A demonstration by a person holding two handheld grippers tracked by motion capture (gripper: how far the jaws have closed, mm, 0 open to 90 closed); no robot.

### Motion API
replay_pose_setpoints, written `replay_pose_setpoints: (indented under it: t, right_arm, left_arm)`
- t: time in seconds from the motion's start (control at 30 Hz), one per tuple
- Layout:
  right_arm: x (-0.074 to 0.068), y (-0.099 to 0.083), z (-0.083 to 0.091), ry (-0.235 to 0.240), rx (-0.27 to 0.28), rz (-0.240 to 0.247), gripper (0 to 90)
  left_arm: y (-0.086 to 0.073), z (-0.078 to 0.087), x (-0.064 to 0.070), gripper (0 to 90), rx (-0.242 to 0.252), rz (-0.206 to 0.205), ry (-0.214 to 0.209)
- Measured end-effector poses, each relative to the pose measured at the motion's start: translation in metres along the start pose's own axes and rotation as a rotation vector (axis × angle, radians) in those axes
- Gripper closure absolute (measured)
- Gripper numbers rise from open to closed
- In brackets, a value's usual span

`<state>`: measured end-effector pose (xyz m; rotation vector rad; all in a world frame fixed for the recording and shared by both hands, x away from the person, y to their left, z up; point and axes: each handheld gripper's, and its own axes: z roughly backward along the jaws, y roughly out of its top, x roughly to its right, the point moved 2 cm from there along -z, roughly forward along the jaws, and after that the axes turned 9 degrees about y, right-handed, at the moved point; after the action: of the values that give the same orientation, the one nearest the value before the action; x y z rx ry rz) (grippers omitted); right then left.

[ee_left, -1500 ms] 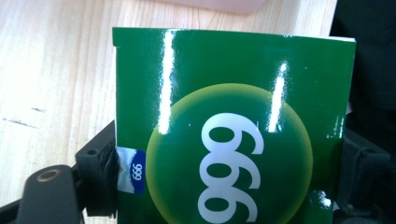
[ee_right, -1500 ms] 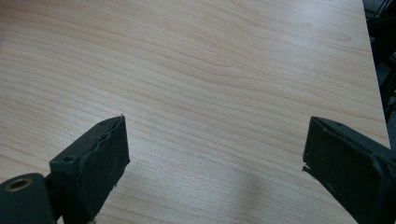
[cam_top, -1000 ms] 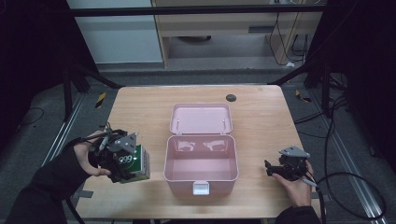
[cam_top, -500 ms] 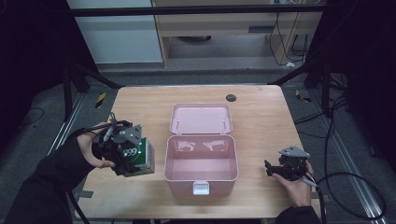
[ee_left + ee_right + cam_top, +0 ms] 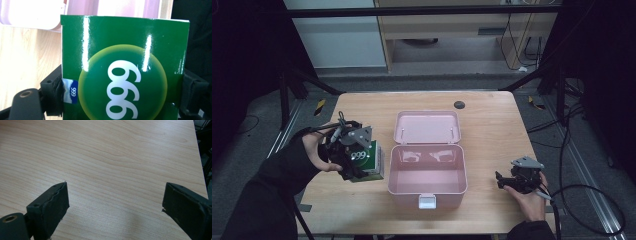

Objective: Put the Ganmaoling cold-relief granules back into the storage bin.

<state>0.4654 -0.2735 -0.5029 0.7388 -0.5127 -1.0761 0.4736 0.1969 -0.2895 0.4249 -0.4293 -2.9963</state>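
A green box (image 5: 365,161) with a yellow-green disc and white digits is clamped in my left gripper (image 5: 354,156), lifted just left of the open pink case (image 5: 427,170). In the left gripper view the green box (image 5: 125,72) sits between both black jaws, with the pink case's wall (image 5: 115,7) beyond it. The case's lid (image 5: 427,126) lies folded back toward the far side. My right gripper (image 5: 504,181) rests low on the table right of the case; its jaws (image 5: 115,210) stand wide apart over bare wood with nothing between them.
The wooden table (image 5: 492,125) carries a small dark round disc (image 5: 459,104) near its far edge. A white latch (image 5: 428,202) sits on the case's near wall. Cables (image 5: 582,200) trail off the right side; dark frame legs stand beside the table.
My left gripper has carried the green box up and to the right, closer to the pink case. The right gripper has stayed put.
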Motion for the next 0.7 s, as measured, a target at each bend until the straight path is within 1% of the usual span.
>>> replay_pose_setpoints:
  t: [0.2, 0.33, 0.5, 0.53, 0.6, 0.7]
  right_arm:
    - [0.000, 0.000, 0.000, 0.001, -0.001, 0.000, 7.2]
    - [0.000, 0.000, 0.000, 0.002, -0.005, -0.002, 7.2]
    - [0.000, 0.000, -0.001, 0.003, -0.004, -0.003, 7.1]
    - [0.000, 0.000, -0.001, 0.003, -0.004, -0.003, 7.1]
    - [-0.001, 0.000, -0.001, 0.006, -0.004, -0.003, 7.2]
    - [-0.001, 0.000, -0.001, 0.004, -0.007, -0.001, 7.2]
  left_arm:
    - [0.008, 0.001, -0.002, 15.0, 0.005, -0.015, 0.004]
    - [0.012, 0.001, -0.002, 15.0, 0.018, -0.022, 0.002]
    - [0.024, -0.001, -0.004, 14.9, 0.026, -0.038, -0.002]
    - [0.024, -0.001, -0.004, 15.0, 0.026, -0.038, -0.002]
    - [0.031, -0.003, -0.004, 15.0, 0.035, -0.047, -0.008]
    - [0.035, -0.005, -0.004, 15.0, 0.031, -0.057, -0.013]
